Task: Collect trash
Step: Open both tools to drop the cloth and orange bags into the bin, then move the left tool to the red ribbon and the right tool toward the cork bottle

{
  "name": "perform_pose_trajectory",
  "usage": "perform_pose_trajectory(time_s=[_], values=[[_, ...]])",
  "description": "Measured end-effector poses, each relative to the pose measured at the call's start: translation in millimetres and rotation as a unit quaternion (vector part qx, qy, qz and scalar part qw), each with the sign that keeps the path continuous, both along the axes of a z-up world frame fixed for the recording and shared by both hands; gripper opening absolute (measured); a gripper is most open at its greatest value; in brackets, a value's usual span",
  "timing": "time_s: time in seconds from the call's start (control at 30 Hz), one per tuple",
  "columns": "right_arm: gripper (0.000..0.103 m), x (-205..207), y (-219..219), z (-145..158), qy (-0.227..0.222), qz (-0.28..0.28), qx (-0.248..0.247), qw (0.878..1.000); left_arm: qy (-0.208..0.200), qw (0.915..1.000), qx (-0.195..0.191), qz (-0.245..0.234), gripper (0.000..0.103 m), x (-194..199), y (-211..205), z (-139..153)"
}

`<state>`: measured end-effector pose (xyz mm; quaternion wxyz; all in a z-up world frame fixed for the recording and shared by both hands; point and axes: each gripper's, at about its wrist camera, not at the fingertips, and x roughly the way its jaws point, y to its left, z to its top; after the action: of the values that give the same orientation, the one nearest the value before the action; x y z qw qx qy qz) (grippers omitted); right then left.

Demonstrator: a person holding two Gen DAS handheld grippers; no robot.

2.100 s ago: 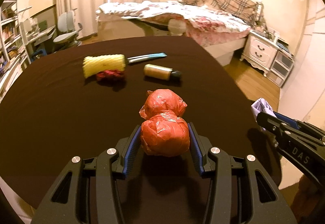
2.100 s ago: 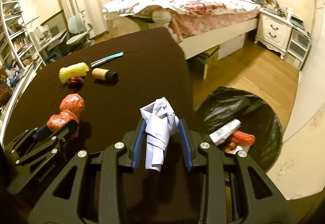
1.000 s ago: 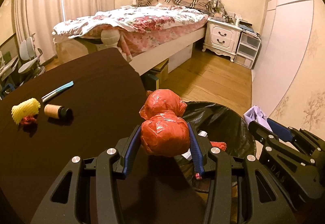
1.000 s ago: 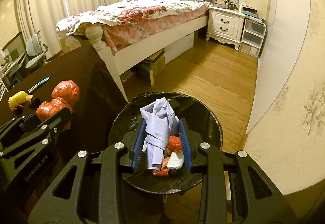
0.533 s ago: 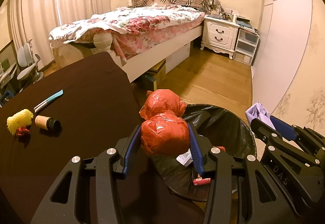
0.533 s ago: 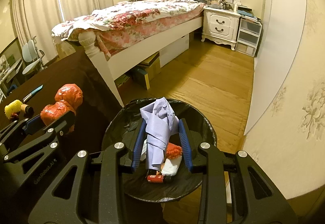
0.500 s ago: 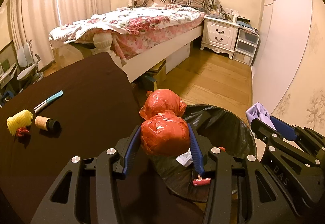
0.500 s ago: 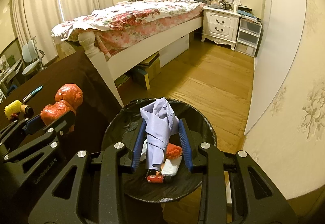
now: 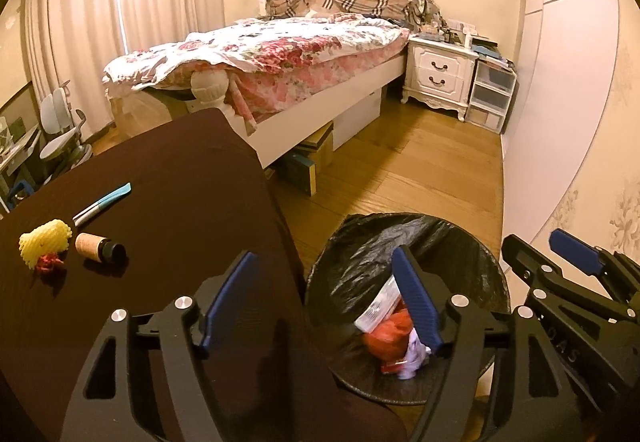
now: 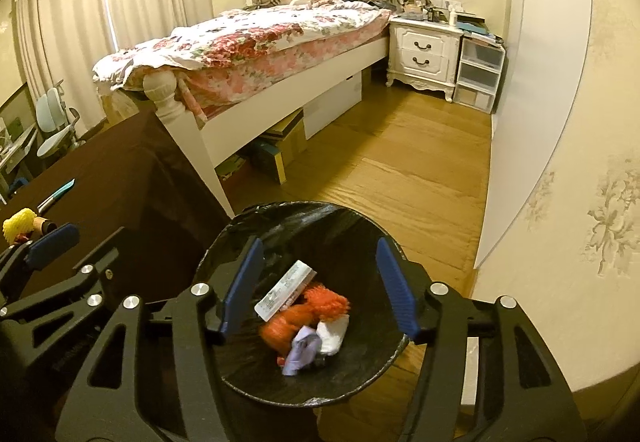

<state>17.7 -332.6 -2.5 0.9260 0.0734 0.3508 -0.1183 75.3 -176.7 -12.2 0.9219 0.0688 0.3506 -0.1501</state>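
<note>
Both empty grippers, left gripper (image 9: 324,302) and right gripper (image 10: 318,282), are opening above binned trash (image 10: 304,326).

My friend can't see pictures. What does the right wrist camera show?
The right gripper, jaws opening and empty, hangs over a black-lined trash bin holding a red bag, lilac paper and other scraps. A bed stands behind.

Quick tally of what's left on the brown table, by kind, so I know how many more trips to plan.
Yellow foam net: 1
Red scrap beside it: 1
Cork-coloured bottle with dark cap: 1
Teal pen: 1
Total: 4 things on the table.
</note>
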Motion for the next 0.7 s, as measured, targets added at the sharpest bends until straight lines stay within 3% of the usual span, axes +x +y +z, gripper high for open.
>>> perform_pose_trajectory(time_s=[0.23, 0.7], values=[[0.068, -1.1, -0.5, -1.1, 0.001, -0.002, -0.001, 1.0, 0.0, 0.9999, 0.001, 0.014, 0.074, -0.9, 10.5, 0.1], [0.075, 1.3, 26.4, 3.5, 0.004, 0.023, 0.0, 1.0, -0.004, 0.999, -0.001, 0.045, 0.076, -6.2, 41.2, 6.7]])
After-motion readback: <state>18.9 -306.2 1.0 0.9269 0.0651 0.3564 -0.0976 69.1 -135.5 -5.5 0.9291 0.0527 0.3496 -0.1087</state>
